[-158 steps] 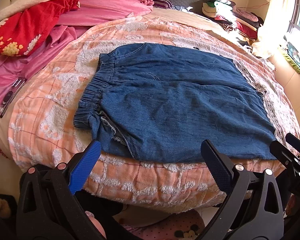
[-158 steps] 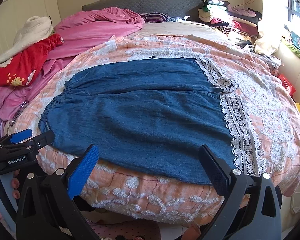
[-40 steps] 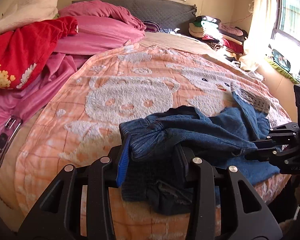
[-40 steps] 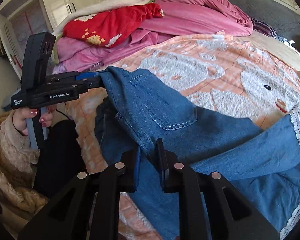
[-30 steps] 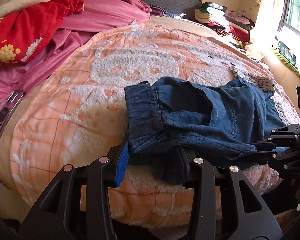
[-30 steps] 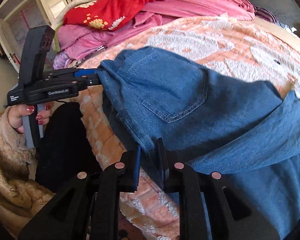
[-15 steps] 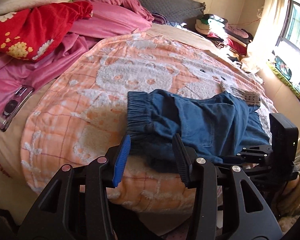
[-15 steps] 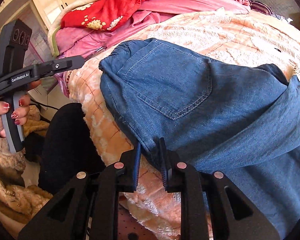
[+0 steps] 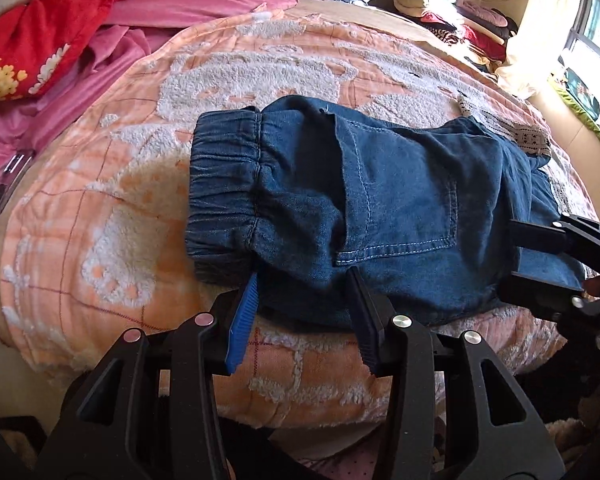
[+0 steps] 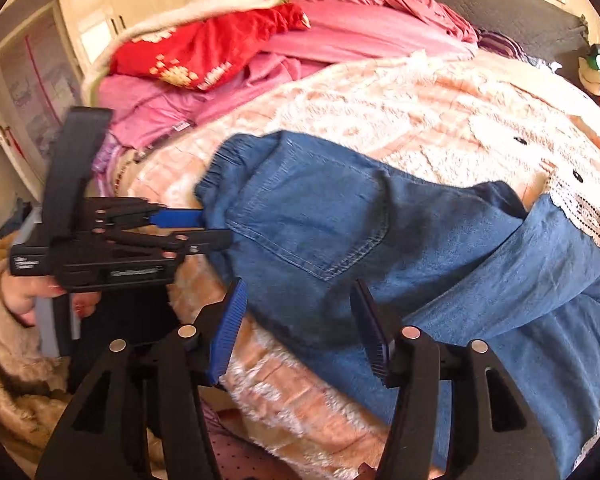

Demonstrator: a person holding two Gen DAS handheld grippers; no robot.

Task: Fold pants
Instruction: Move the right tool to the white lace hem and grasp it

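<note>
Lying folded near the front edge of the peach blanket [image 9: 112, 216], the denim pants [image 9: 400, 200] sit hemmed in by bedding.
Red floral cloth [image 9: 40, 40] and pink quilts [image 10: 340, 36] crowd the far left; stacked clothes [image 9: 452, 8] fill the far corner. Lace trim is partly hidden under the denim, and the right view is blurred. Elastic waistband left, back pocket up. Left gripper [image 9: 300, 312] stands part-open around the hem, its pads not clamping; right gripper [image 10: 300, 328] is opening, denim between its pads, unpinched.
</note>
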